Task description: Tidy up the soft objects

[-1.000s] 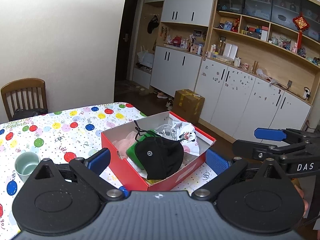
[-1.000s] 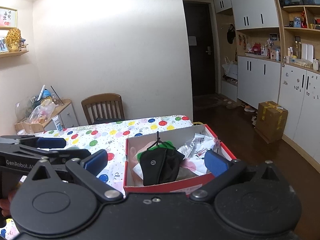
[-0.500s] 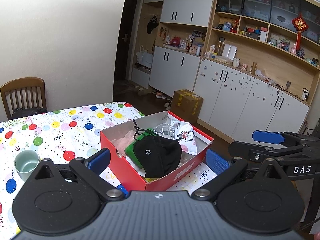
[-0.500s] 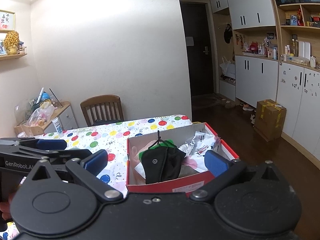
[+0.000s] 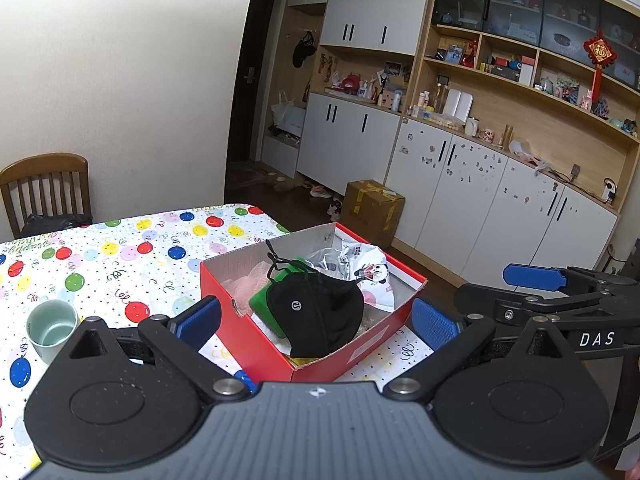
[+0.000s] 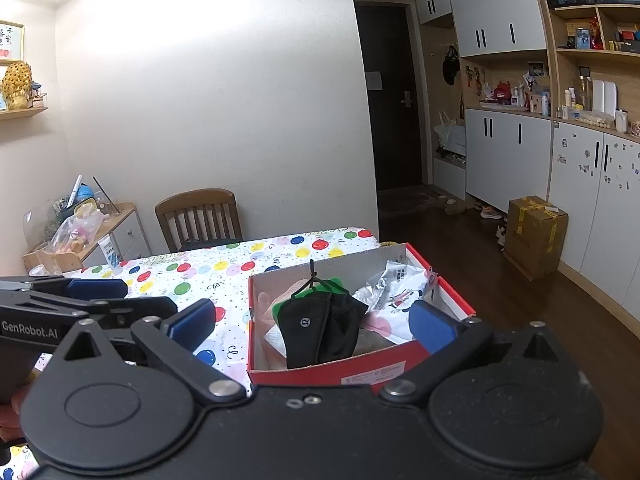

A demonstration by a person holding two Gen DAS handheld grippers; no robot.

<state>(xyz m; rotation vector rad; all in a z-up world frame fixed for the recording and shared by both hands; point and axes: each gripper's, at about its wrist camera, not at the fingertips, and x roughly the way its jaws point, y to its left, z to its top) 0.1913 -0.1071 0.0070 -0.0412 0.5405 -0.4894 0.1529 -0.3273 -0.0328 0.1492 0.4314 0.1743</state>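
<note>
A red shoe box (image 5: 256, 340) (image 6: 360, 376) stands near the table's right edge. It holds a black cap (image 5: 316, 312) (image 6: 320, 328), a green soft item (image 5: 260, 300) (image 6: 280, 308), a pink cloth (image 5: 240, 284) and a white printed bag (image 5: 360, 268) (image 6: 400, 288). My left gripper (image 5: 316, 322) is open, raised in front of the box with nothing between its blue pads. My right gripper (image 6: 312, 326) is open too, likewise held back from the box and empty. Each gripper shows at the edge of the other's view.
A pale green cup (image 5: 52, 328) sits on the balloon-print tablecloth (image 5: 120, 256) left of the box. A wooden chair (image 6: 198, 216) stands behind the table. A cardboard carton (image 5: 372, 208) is on the floor by the white cabinets (image 5: 480, 208).
Both grippers have pulled back and up a little from the box, so it sits slightly lower and farther in view. Nothing was gripped or released.
</note>
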